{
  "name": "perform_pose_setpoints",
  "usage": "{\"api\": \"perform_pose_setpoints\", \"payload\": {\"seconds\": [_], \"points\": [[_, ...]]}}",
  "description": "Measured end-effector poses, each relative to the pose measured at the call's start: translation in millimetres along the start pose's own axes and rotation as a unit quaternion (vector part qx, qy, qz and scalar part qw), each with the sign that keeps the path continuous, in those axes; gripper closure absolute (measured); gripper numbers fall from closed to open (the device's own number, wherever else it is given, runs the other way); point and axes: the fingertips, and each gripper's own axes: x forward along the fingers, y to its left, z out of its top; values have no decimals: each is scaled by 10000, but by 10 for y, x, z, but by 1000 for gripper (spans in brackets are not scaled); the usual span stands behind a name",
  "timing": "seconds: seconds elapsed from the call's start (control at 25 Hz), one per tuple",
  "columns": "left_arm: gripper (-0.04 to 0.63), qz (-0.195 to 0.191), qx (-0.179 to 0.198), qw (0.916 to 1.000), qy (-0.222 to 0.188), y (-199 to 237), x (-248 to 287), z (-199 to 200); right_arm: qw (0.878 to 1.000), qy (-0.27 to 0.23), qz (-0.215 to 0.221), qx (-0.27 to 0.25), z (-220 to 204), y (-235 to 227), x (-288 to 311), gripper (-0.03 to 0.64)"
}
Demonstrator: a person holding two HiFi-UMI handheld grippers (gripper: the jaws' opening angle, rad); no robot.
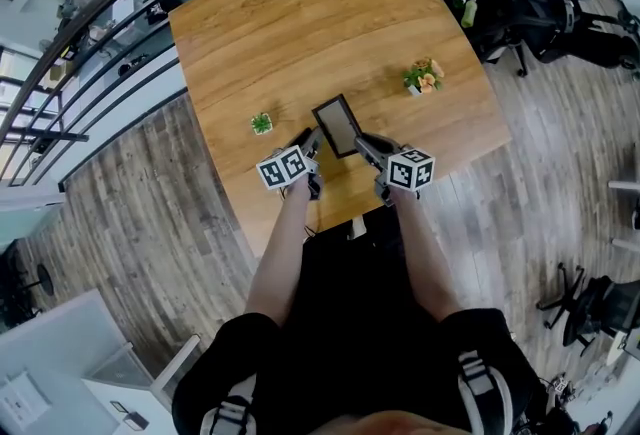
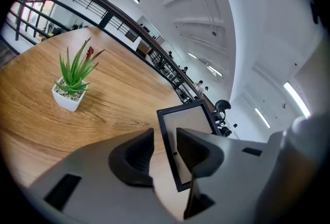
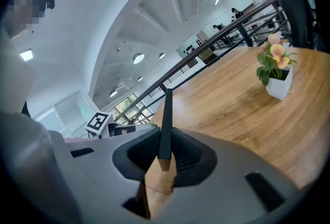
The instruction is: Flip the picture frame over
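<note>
The picture frame [image 1: 337, 125] has a black border around a tan panel and sits near the front of the wooden table [image 1: 300, 13], between the two grippers. My right gripper [image 1: 366, 147] is shut on its right edge. In the right gripper view the picture frame [image 3: 166, 115] shows edge-on, pinched between the pads of the right gripper [image 3: 165, 155]. My left gripper [image 1: 311, 143] is at the frame's left side. In the left gripper view the picture frame's [image 2: 188, 135] border lies between the jaws of the left gripper [image 2: 165, 153], with a gap beside the left pad.
A small green plant in a white pot [image 1: 261, 124] [image 2: 72, 84] stands left of the frame. A flowering plant in a white pot [image 1: 423, 77] [image 3: 276, 71] stands to the right. Black office chairs [image 1: 545, 8] sit beyond the table's right edge, and a railing runs behind it.
</note>
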Motion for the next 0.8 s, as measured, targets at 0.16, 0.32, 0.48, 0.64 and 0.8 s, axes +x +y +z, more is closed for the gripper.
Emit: {"api": "perform_pose_setpoints", "payload": {"seconds": [0.16, 0.32, 0.48, 0.64, 0.8], "points": [[460, -195, -30, 9998, -90, -143, -8, 76, 9972, 111, -353, -647, 23, -25, 14, 540], [454, -445, -128, 9987, -218, -307, 7, 167, 9896, 247, -600, -1286, 18, 1, 30, 540], [449, -700, -268, 9969, -238, -488, 29, 199, 9826, 369, -690, -1685, 13, 41, 40, 540], [434, -834, -405, 9954, -255, -554, 30, 212, 9768, 401, -802, -1944, 11, 62, 39, 540], [407, -929, -535, 9937, -326, -622, 36, 238, 9709, 429, -906, -2175, 11, 63, 15, 540]]}}
